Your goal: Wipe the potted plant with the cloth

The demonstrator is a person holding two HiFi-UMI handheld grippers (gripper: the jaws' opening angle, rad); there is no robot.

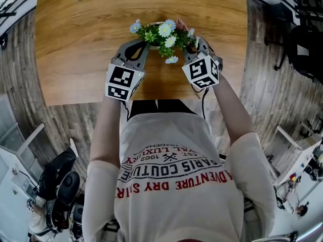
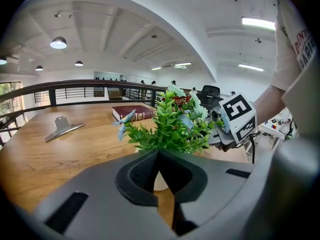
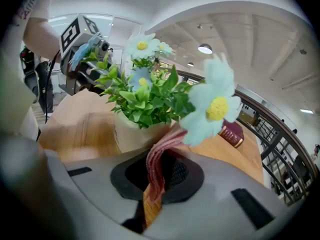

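The potted plant [image 1: 162, 34], green leaves and pale blue daisies in a cream pot [image 3: 131, 132], stands on the wooden table [image 1: 75, 39] between both grippers. My right gripper [image 3: 156, 170] is shut on a pink-red striped cloth [image 3: 156, 169], whose upper end lies against the pot's side under a big daisy [image 3: 216, 106]. In the head view the right gripper [image 1: 195, 40] is at the plant's right. My left gripper [image 1: 142, 45] is at its left, its jaws closed with nothing in them. The left gripper [image 2: 159, 155] points at the foliage [image 2: 170, 129], close to the pot.
A dark red book [image 2: 133, 113] and a grey metal piece [image 2: 62, 126] lie farther back on the table. A black railing [image 2: 60, 86] runs behind it. The table's near edge [image 1: 91, 103] is just below the grippers, close to the person's body.
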